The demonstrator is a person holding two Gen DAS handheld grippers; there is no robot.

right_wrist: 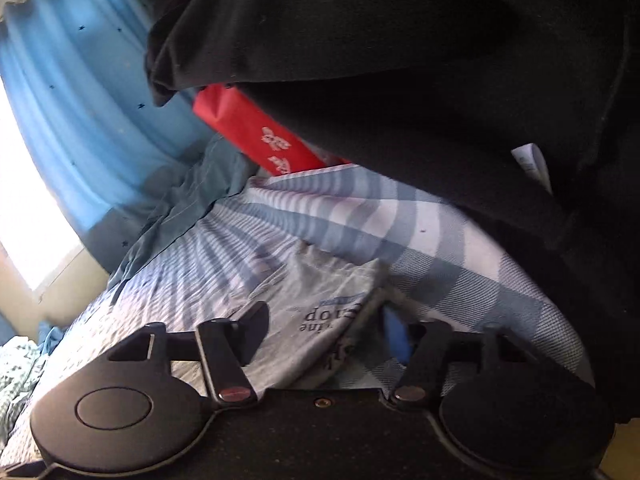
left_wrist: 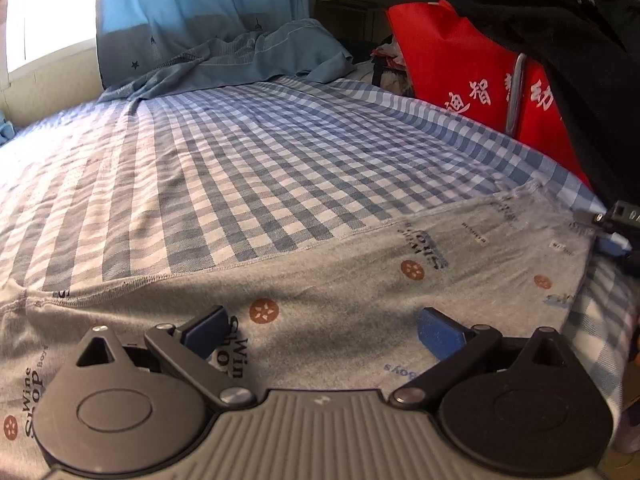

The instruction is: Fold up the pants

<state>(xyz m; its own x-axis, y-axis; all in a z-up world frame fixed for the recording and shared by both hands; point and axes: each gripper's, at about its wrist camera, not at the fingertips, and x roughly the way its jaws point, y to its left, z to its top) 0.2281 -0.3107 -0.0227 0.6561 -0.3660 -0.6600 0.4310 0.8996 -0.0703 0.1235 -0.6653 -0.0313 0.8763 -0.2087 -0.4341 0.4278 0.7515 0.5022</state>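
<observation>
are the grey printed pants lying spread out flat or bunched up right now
Mostly spread flat: the grey printed pants lie smooth across the checked bedsheet. In the right wrist view, one corner looks rumpled near the right gripper.

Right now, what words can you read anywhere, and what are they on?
"Wine Shop Boys" and "Boys": printed on the grey pants.
White Chinese characters: on the red bag; I cannot read them surely.
Small prints farther along the pants, and the white tag on the black cloth: too blurred.

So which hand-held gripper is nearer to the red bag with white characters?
Right. The right hand-held gripper sits at the grey printed pants' corner near the red bag; the left is mid-leg, farther.
</observation>
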